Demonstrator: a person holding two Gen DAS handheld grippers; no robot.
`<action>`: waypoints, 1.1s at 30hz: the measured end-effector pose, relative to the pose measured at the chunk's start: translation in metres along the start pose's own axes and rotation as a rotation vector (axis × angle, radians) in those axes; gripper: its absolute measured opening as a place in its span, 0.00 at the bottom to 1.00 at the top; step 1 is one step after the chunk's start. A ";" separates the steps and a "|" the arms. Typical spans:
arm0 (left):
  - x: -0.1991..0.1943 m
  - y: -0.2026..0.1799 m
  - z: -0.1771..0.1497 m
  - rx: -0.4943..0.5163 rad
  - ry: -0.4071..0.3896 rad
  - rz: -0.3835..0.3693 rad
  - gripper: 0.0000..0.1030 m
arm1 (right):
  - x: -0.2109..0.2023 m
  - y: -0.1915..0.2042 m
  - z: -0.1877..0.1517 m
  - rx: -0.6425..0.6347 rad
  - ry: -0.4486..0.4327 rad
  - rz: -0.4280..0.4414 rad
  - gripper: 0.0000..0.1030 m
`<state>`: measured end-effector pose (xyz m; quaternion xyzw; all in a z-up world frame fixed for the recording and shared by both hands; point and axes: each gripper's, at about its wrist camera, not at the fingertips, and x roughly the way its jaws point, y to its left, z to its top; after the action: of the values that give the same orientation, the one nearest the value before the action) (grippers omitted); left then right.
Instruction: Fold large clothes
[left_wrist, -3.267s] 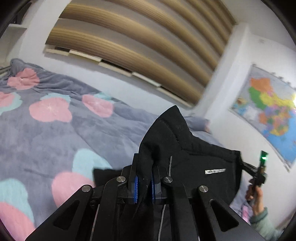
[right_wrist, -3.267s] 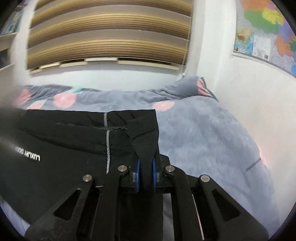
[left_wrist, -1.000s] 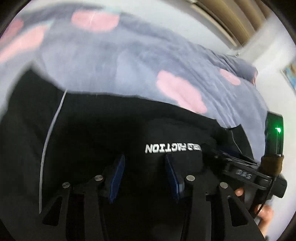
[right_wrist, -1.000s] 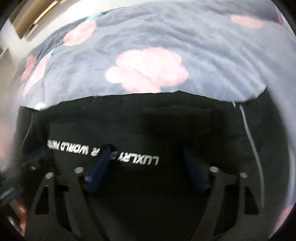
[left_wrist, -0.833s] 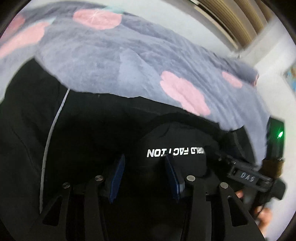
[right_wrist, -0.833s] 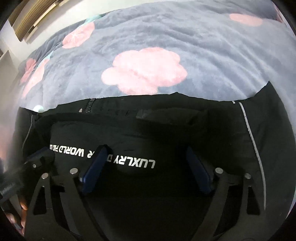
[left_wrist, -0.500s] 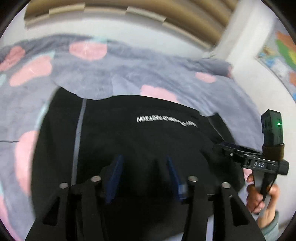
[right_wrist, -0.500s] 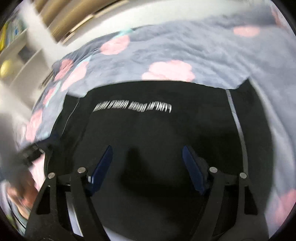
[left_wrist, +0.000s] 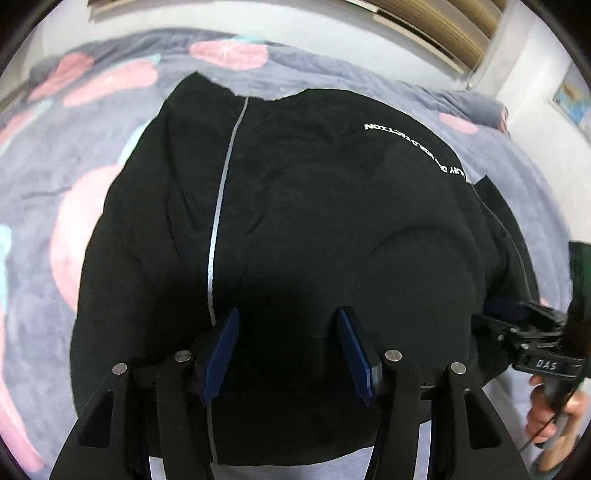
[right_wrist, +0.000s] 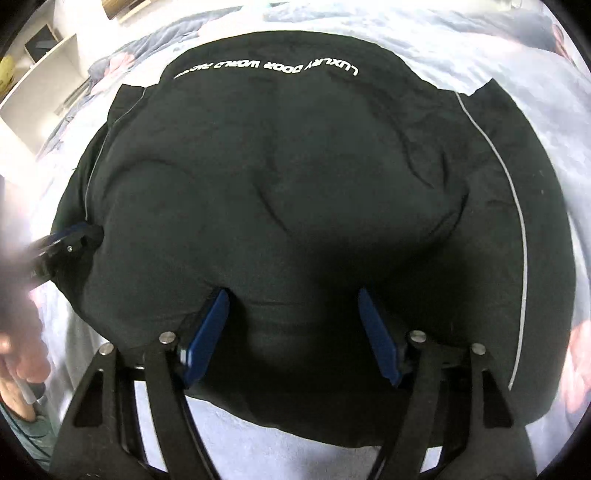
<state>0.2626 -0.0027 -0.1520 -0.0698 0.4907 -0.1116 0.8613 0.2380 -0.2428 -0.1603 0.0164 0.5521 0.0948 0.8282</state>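
Both grippers, left (left_wrist: 288, 347) and right (right_wrist: 291, 334), hover with jaws wide over the folded black garment (left_wrist: 314, 221) on the fleecy bed (left_wrist: 55, 155).

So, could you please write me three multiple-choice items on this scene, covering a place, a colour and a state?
1. Where does the black garment lie?
A. on a bare wooden floor
B. on the grey bedspread with pink flowers
C. on a hanger

2. What colour is the lettering on the garment?
A. white
B. red
C. yellow

3. How are the left gripper and right gripper?
A. both shut on cloth
B. only the left open
C. both open, holding nothing

Answers: 1 B, the flowered bedspread shows all round the garment. 2 A, the printed line reads white on black. 3 C, each wrist view shows blue pads spread wide apart with no cloth pinched between them.
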 end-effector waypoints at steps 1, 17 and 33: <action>-0.005 -0.001 -0.001 0.010 -0.004 -0.001 0.56 | -0.007 -0.001 -0.004 0.007 -0.009 0.010 0.68; -0.094 0.119 0.015 -0.205 -0.132 -0.155 0.66 | -0.085 -0.157 -0.030 0.374 -0.164 0.063 0.85; 0.027 0.144 0.015 -0.343 0.046 -0.398 0.67 | -0.026 -0.207 -0.048 0.510 -0.106 0.332 0.99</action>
<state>0.3070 0.1295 -0.2000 -0.3072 0.4987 -0.1955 0.7865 0.2135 -0.4542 -0.1827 0.3187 0.5040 0.0860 0.7981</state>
